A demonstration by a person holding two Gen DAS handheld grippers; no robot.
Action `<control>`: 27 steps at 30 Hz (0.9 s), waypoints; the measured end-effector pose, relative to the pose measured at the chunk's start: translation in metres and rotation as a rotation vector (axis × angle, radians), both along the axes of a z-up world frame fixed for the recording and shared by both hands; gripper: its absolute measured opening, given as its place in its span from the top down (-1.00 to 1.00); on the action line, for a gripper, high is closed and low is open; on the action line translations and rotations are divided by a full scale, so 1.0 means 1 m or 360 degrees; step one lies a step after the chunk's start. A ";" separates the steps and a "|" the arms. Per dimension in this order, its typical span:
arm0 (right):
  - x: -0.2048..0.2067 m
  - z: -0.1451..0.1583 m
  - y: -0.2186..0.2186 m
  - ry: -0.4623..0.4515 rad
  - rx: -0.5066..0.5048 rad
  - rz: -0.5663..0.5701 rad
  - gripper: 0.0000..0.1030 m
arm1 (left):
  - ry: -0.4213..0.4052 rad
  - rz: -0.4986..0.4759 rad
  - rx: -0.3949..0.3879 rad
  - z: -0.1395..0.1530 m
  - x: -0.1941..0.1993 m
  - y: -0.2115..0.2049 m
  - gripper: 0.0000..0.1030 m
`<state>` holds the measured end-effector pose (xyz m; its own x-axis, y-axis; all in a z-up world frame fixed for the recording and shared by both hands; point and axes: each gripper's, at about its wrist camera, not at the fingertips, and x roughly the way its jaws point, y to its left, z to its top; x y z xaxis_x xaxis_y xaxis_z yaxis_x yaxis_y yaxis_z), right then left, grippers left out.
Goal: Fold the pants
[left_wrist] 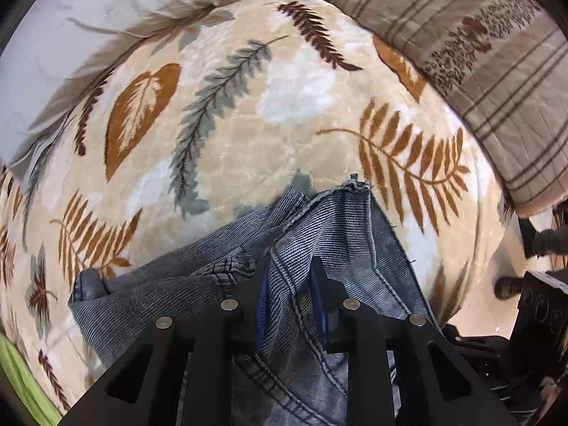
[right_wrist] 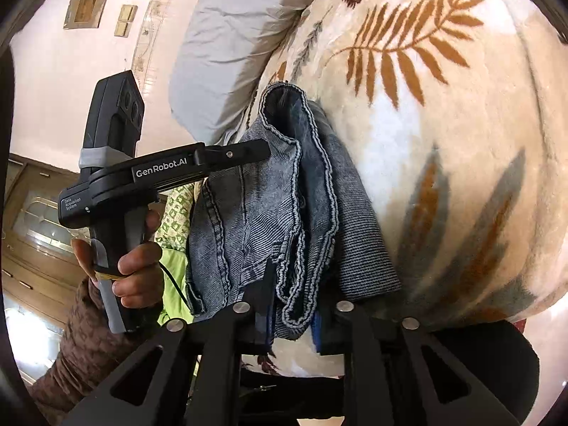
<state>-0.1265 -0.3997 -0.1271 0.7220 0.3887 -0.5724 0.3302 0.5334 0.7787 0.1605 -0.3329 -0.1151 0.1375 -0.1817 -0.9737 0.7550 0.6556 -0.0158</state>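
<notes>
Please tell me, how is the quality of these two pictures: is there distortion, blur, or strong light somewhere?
Left wrist view: strong fisheye bending, dark corners; the blanket bulges like a dome; the jeans are sharp, evenly lit. Right wrist view: same bending; the wall is bright and washed out; the jeans and the hand stay clear, with no motion blur.

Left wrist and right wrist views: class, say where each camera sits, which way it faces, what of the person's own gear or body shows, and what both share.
Left wrist view: on the left claw, facing steeply down at the jeans pinched between its jaws, on the leaf-print blanket.
Right wrist view: on the right claw, looking slantwise along the bunched jeans it grips; the left claw and the person's hand and sleeve show.
Shared: jeans, blanket, grey pillow.
</notes>
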 end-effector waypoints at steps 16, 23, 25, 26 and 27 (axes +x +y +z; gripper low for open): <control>0.049 0.057 -0.012 -0.0161 -0.0317 -0.0030 0.03 | 0.0089 0.0575 -0.0432 0.071 0.022 0.176 0.47; 0.087 0.030 -0.015 -0.0066 -0.0381 -0.0014 0.01 | 0.0525 0.0938 -0.0629 -0.008 0.033 0.238 0.45; 0.095 0.022 -0.016 -0.0076 -0.0362 0.0014 0.01 | 0.0592 0.0960 -0.0682 -0.021 0.035 0.238 0.45; 0.100 0.018 -0.015 -0.0077 -0.0360 0.0034 0.06 | 0.0600 0.0959 -0.0698 -0.024 0.037 0.236 0.44; 0.103 0.015 -0.014 -0.0093 -0.0340 0.0062 0.39 | 0.0602 0.0956 -0.0719 -0.025 0.038 0.234 0.43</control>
<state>-0.0236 -0.4133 -0.1119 0.7432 0.2913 -0.6023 0.2638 0.6998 0.6639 0.1988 -0.0985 -0.1397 0.0142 -0.5651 -0.8249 0.1708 0.8142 -0.5549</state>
